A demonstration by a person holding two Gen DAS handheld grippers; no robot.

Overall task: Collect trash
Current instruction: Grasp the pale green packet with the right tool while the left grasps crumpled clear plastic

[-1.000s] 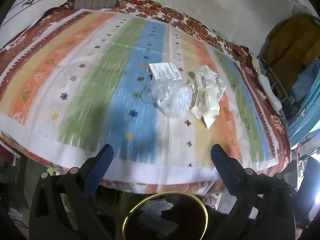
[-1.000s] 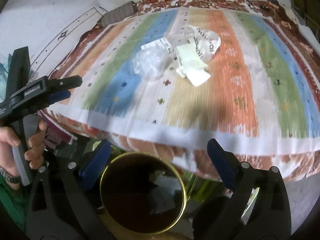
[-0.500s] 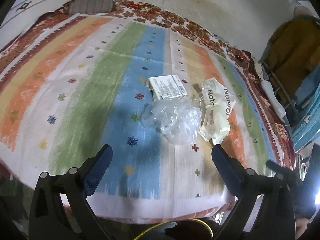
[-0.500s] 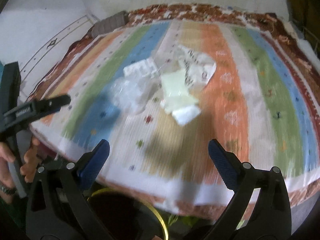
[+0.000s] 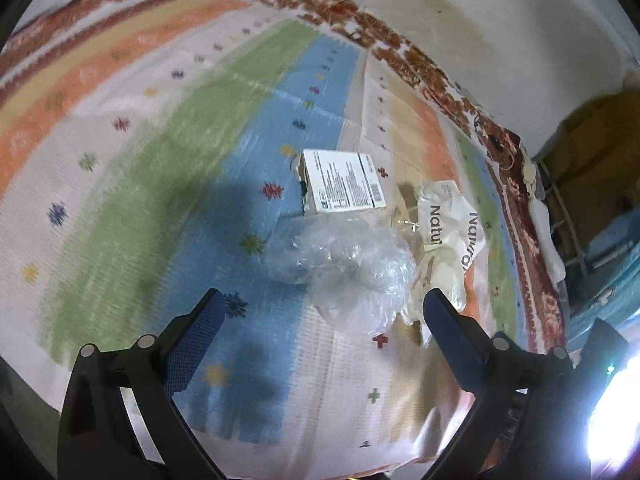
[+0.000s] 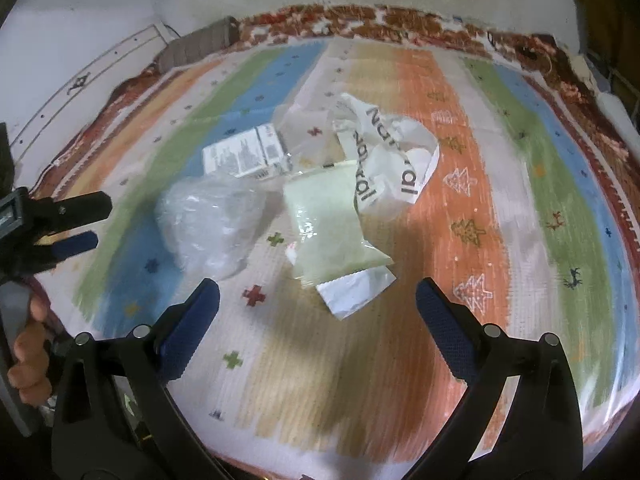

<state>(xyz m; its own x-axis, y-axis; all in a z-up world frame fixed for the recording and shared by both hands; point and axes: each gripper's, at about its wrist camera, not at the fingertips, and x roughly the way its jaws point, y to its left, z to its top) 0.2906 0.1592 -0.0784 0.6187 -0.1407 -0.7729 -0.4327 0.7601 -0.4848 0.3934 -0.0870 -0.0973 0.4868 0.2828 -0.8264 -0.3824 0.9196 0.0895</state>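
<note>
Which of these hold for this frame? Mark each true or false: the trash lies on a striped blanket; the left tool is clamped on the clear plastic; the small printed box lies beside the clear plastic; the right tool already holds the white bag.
1. The trash lies on a striped blanket. True.
2. The left tool is clamped on the crumpled clear plastic. False: its fingers stand wide apart, short of the plastic, holding nothing.
3. The small printed box lies beside the clear plastic. True.
4. The right tool already holds the white lettered bag. False: its jaws are closing, with nothing gripped; the bag lies on the blanket ahead of it.
</note>
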